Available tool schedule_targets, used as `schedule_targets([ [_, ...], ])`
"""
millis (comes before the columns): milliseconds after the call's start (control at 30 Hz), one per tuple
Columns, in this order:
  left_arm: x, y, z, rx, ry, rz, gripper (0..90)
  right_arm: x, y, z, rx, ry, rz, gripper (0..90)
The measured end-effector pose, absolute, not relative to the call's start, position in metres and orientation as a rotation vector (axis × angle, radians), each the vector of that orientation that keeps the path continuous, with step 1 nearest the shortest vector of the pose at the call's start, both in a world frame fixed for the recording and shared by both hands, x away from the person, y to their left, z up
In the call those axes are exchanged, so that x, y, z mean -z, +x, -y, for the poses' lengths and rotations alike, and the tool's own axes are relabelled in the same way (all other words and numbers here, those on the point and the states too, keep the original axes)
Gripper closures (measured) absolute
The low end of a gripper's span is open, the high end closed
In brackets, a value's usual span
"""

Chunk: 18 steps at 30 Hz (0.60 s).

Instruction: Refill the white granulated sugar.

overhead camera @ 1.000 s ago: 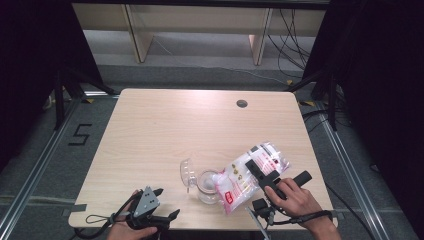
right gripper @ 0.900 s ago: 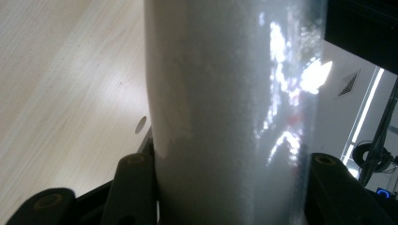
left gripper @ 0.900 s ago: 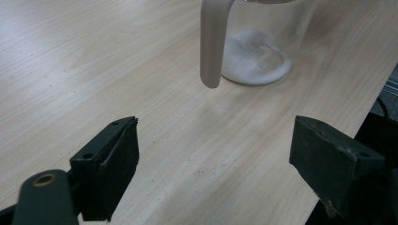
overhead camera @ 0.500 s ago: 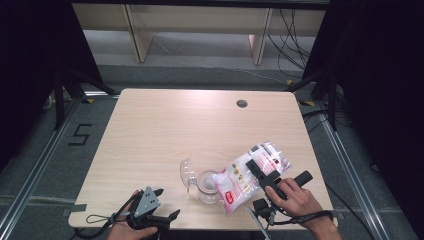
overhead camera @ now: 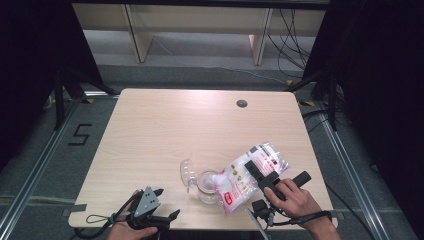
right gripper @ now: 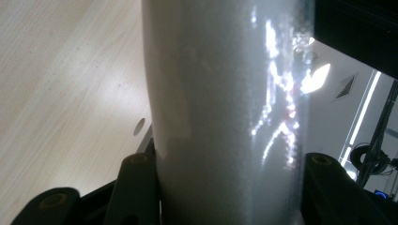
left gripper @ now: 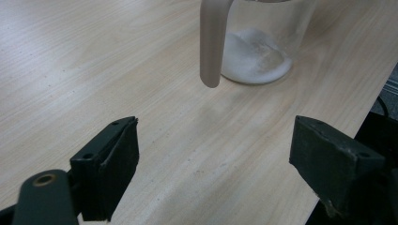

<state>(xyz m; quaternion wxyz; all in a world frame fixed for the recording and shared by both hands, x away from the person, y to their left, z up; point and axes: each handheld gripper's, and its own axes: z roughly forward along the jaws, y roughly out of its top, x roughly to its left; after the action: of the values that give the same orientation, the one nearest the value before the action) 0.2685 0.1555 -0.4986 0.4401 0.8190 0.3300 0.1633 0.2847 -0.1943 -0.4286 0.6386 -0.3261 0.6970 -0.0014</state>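
Note:
A clear glass jug (overhead camera: 206,184) with a handle stands near the table's front edge, a little white powder in its bottom (left gripper: 256,58). Its handle (left gripper: 210,47) faces my left gripper (left gripper: 220,159), which stands open a short way in front of it and shows at the front left of the table (overhead camera: 167,202). My right gripper (overhead camera: 257,172) is shut on a plastic bag of white powder (overhead camera: 245,180) with a red label. The bag is tilted with its lower end over the jug's mouth. Between the right jaws the bag (right gripper: 225,108) blocks most of what lies beyond.
A clear rounded lid-like piece (overhead camera: 186,172) stands at the jug's left side. The wooden table (overhead camera: 200,125) has a round cable hole (overhead camera: 242,104) at the back right. A hand (overhead camera: 292,197) holds the right gripper near the front right edge.

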Motion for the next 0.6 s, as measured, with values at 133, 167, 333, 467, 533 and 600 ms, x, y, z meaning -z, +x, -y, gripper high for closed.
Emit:
schedule_targets([
  [133,0.4996,0.2687,-0.1548,-0.392,2.028,-0.818,15.8,0.4294,0.2836,0.1941,-0.015,-0.721,-1.604,57.6],
  [167,0.4996,0.2686,-0.1547,-0.389,2.030,-0.818,15.9,0.4297,0.2834,0.1945,-0.020,-0.718,-1.601,57.7],
  [333,0.4994,0.2691,-0.1552,-0.396,2.033,-0.817,15.8,0.4287,0.2822,0.1939,-0.025,-0.728,-1.601,58.0],
  [467,0.4993,0.2683,-0.1549,-0.391,2.029,-0.821,15.9,0.4283,0.2818,0.1935,-0.024,-0.734,-1.596,58.2],
  [533,0.4994,0.2688,-0.1550,-0.397,2.032,-0.815,16.8,0.4277,0.2816,0.1934,-0.021,-0.739,-1.593,58.3],
  [600,0.4989,0.2687,-0.1553,-0.402,2.038,-0.815,16.9,0.4268,0.2817,0.1930,-0.012,-0.755,-1.584,58.4],
])
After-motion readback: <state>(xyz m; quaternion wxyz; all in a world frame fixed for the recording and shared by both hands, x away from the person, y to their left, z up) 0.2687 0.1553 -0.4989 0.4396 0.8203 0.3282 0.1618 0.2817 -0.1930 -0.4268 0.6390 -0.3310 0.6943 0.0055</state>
